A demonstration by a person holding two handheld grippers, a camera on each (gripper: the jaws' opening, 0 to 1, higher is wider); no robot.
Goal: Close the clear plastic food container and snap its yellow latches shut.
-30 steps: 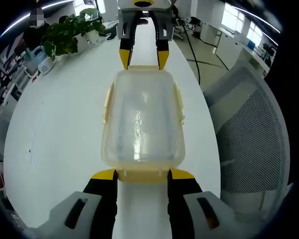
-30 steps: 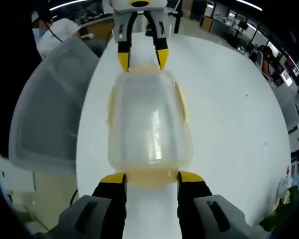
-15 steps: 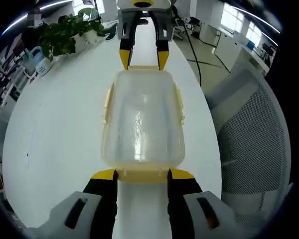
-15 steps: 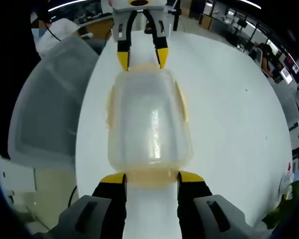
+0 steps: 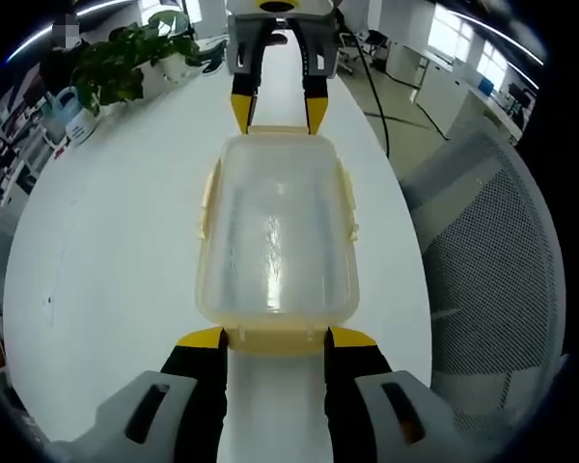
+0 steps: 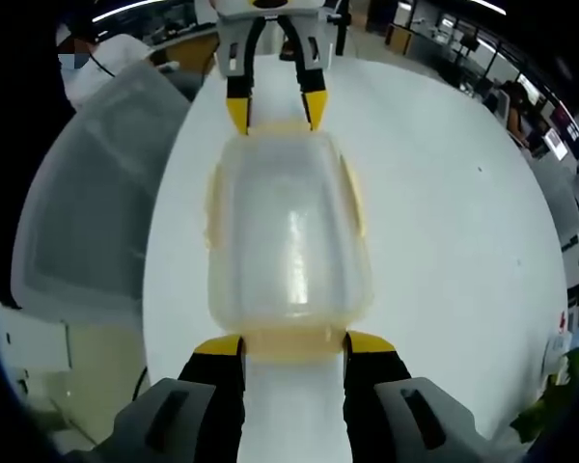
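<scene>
Change: nothing of mine has moved since a second ago; both grippers and the container sit as they were, and the far view has merely drifted a little with my hands.
Left gripper [image 5: 275, 340]: my yellow-tipped jaws are spread, one at each corner of the container's near short end, with the end latch [image 5: 275, 340] lying between the tips; I cannot tell whether the tips touch it.
Right gripper [image 6: 292, 345]: my jaws are spread the same way at the opposite short end of the container, its end latch [image 6: 291, 344] between the tips.
Facing grippers: in the left gripper view the right gripper [image 5: 277, 114] stands at the container's far end; in the right gripper view the left gripper [image 6: 276, 110] stands likewise at its far end.
Container [image 5: 275, 227]: clear plastic, lid on, lying flat on the white table [image 5: 116, 222] between my two grippers, its long axis running from one to the other.
Side latches: pale yellow tabs sit on both long sides of the container [image 6: 288, 231]; whether they are snapped down I cannot tell.
Beyond the container: a grey mesh chair [image 5: 492, 251] stands just off the table edge beside it, and a potted plant [image 5: 125, 58] stands well apart, past its far end.
</scene>
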